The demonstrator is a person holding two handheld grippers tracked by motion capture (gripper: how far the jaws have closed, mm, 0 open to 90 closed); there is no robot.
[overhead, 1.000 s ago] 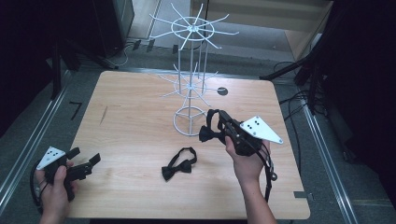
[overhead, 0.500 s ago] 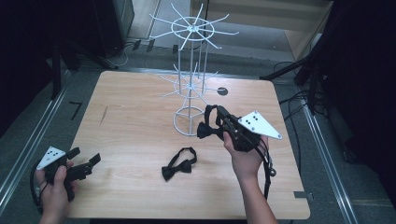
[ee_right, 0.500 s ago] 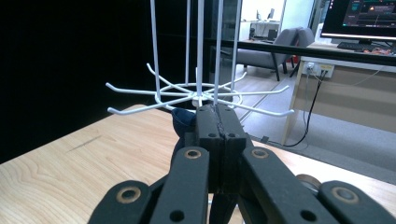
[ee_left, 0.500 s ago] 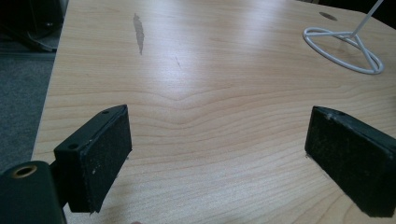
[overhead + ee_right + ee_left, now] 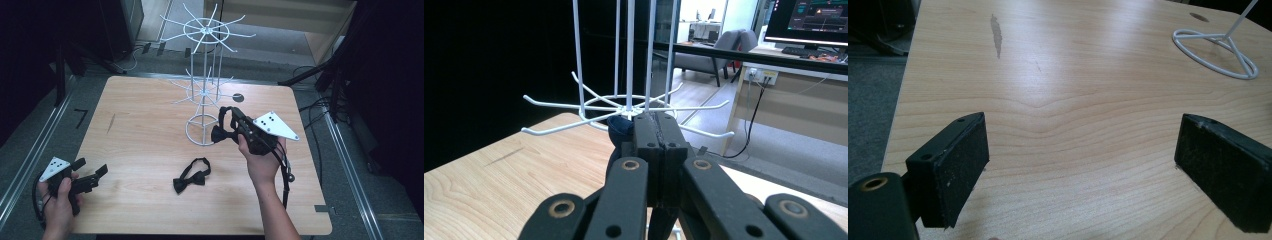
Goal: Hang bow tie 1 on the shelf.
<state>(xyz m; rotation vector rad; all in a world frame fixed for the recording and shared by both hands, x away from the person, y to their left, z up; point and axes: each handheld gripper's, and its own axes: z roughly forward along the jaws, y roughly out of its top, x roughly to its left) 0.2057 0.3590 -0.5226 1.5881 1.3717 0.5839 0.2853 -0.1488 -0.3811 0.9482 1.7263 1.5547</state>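
Fingers of right gripper clamped together on black fabric bow tie, dangling beside base ring of white wire hook stand. Second black bow tie flat on wooden table. Left gripper jaws wide apart, empty.

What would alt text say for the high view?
A person's right tongs hold a black bow tie beside a white wire rack on a wooden table. A second bow tie lies nearer; the left tongs rest open.

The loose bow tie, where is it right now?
High view: the loose bow tie lies flat on the table, front of centre, below the wire rack.
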